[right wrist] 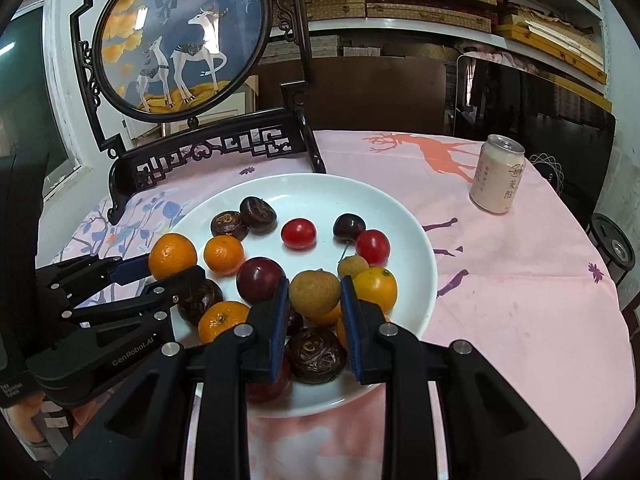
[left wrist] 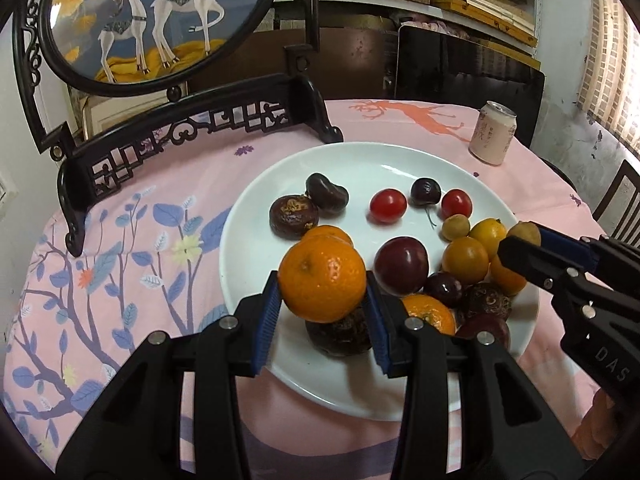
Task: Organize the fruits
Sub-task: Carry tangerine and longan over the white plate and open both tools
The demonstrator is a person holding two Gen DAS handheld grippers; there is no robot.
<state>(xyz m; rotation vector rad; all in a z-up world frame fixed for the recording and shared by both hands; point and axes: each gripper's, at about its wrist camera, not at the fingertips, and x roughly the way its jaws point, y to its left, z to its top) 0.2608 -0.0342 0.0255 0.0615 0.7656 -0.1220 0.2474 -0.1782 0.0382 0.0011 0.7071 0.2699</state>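
A white plate [left wrist: 340,160] [right wrist: 412,220] holds several fruits: mandarins, plums, cherry tomatoes, dark water chestnuts and small tan longans. My left gripper [left wrist: 322,282] is shut on a mandarin [left wrist: 322,278] and holds it above the plate's near left side; it also shows in the right wrist view [right wrist: 173,256]. My right gripper [right wrist: 315,294] is shut on a tan longan [right wrist: 315,293] above the plate's near right pile; the longan shows in the left wrist view [left wrist: 524,233].
A pink drink can [left wrist: 493,133] [right wrist: 497,174] stands at the back right of the pink tablecloth. A black carved stand with a round deer picture [left wrist: 160,20] [right wrist: 180,36] stands behind the plate on the left. Dark chairs stand beyond the table.
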